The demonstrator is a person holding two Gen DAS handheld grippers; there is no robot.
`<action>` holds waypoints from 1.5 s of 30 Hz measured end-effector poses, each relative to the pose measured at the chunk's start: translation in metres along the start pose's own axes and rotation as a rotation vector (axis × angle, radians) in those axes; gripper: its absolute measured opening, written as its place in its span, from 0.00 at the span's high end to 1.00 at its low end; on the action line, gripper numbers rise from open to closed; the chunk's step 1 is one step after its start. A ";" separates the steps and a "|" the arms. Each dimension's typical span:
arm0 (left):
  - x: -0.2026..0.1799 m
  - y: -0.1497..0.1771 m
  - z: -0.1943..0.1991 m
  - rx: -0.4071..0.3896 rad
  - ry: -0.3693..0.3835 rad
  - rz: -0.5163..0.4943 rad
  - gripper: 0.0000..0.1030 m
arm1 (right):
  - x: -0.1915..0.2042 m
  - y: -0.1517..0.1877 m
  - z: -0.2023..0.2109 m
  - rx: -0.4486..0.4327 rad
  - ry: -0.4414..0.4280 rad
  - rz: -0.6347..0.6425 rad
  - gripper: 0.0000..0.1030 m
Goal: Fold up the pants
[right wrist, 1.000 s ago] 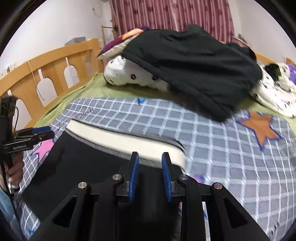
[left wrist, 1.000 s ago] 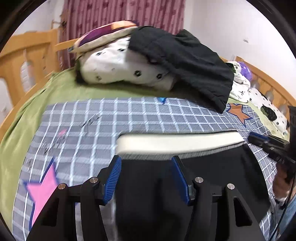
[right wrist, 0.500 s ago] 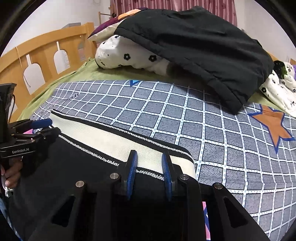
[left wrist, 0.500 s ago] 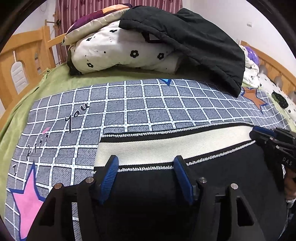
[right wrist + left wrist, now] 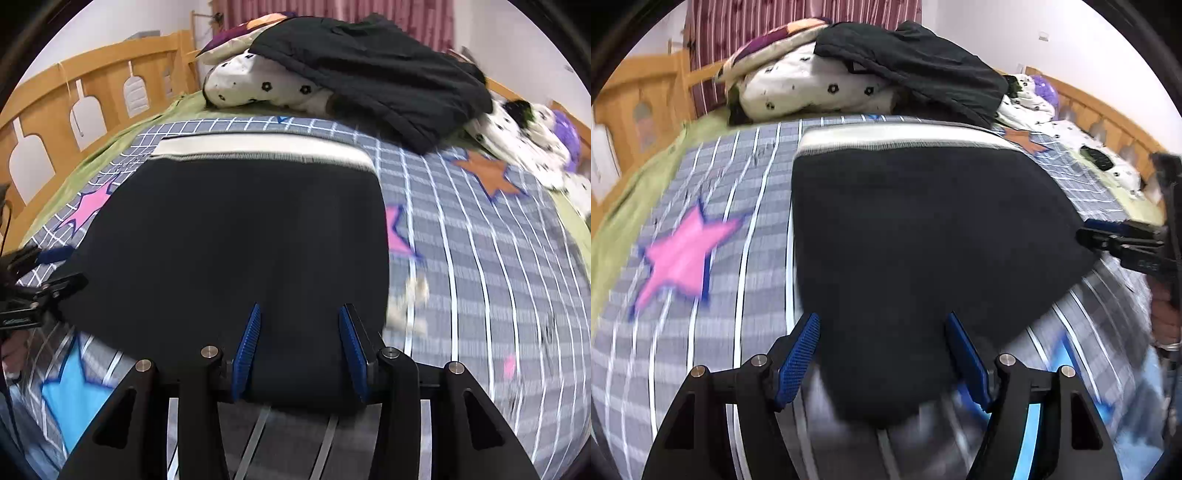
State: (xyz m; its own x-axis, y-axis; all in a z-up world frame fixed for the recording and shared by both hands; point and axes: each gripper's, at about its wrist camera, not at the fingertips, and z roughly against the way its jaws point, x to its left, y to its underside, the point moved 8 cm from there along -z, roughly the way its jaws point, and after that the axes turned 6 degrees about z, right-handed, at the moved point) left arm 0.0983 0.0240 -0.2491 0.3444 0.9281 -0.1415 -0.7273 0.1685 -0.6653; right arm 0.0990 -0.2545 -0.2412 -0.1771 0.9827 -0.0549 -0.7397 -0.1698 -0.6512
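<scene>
The black pants (image 5: pixel 923 229) with a cream waistband (image 5: pixel 897 136) lie folded flat on the checked bedspread (image 5: pixel 738 240); they also show in the right wrist view (image 5: pixel 240 240). My left gripper (image 5: pixel 882 354) is open, its blue pads on either side of the pants' near edge, holding nothing. My right gripper (image 5: pixel 299 343) is open over the near right part of the pants. Each gripper shows in the other's view: the right one (image 5: pixel 1126 243) at the right, the left one (image 5: pixel 40 280) at the left.
A pile of bedding with a black jacket (image 5: pixel 369 70) lies at the head of the bed. A wooden bed rail (image 5: pixel 74 96) runs along the left. White flowered bedding (image 5: pixel 532 136) lies at the far right. Green sheet (image 5: pixel 620 206) borders the bedspread.
Both grippers have drawn back from the waistband toward the near end of the pants. The right gripper has opened from nearly shut. The waistband now lies flat, far away.
</scene>
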 end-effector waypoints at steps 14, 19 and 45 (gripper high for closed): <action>0.005 0.023 0.003 0.052 -0.178 -0.221 0.48 | 0.027 0.049 0.031 0.025 -0.066 -0.113 0.55; 0.000 -0.007 0.025 -0.127 -0.100 -0.049 0.82 | 0.026 0.051 0.036 0.026 -0.033 -0.098 0.55; -0.011 -0.018 -0.016 0.001 -0.063 0.120 0.63 | 0.003 0.028 -0.010 -0.056 0.025 -0.005 0.51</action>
State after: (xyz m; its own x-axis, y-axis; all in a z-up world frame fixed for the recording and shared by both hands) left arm 0.1171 0.0053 -0.2469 0.2173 0.9605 -0.1736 -0.7617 0.0556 -0.6455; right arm 0.0840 -0.2557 -0.2673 -0.1564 0.9852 -0.0698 -0.7031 -0.1607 -0.6927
